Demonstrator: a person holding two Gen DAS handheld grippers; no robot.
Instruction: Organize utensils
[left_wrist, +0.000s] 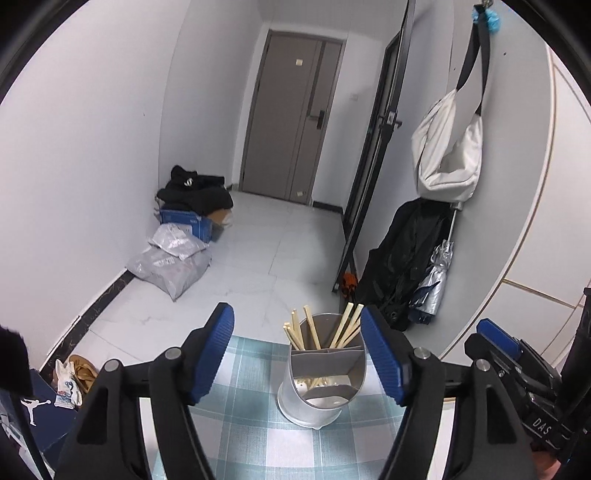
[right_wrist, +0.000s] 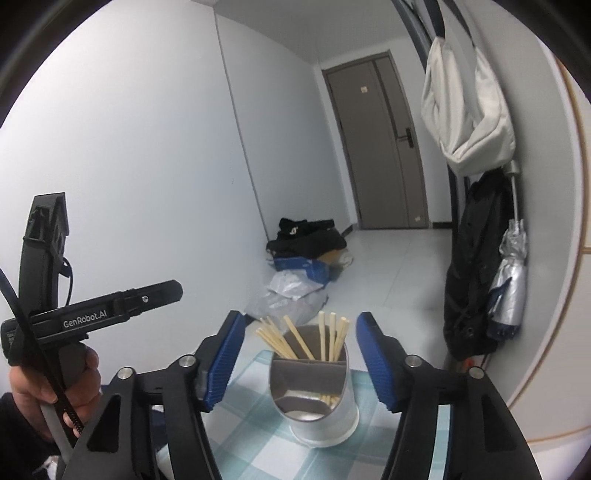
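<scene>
A grey divided utensil holder (left_wrist: 317, 384) (right_wrist: 317, 398) stands on the teal checked tablecloth (left_wrist: 243, 417) (right_wrist: 251, 421). Several wooden chopsticks (left_wrist: 325, 330) (right_wrist: 314, 338) lean upright in its back compartments. My left gripper (left_wrist: 301, 356) is open, its blue pads wide apart, with the holder seen between and beyond them and nothing held. My right gripper (right_wrist: 301, 363) is open too and holds nothing; it also shows at the right edge of the left wrist view (left_wrist: 498, 339). A hand (right_wrist: 48, 384) holds the left gripper's handle.
The table's far edge lies just behind the holder, with white floor tiles (left_wrist: 258, 258) beyond. A white bag (left_wrist: 448, 147), a black coat (left_wrist: 402, 258) and a silver umbrella (left_wrist: 432, 284) hang on the right wall. Parcels and a blue box (left_wrist: 184, 243) lie in the left corner.
</scene>
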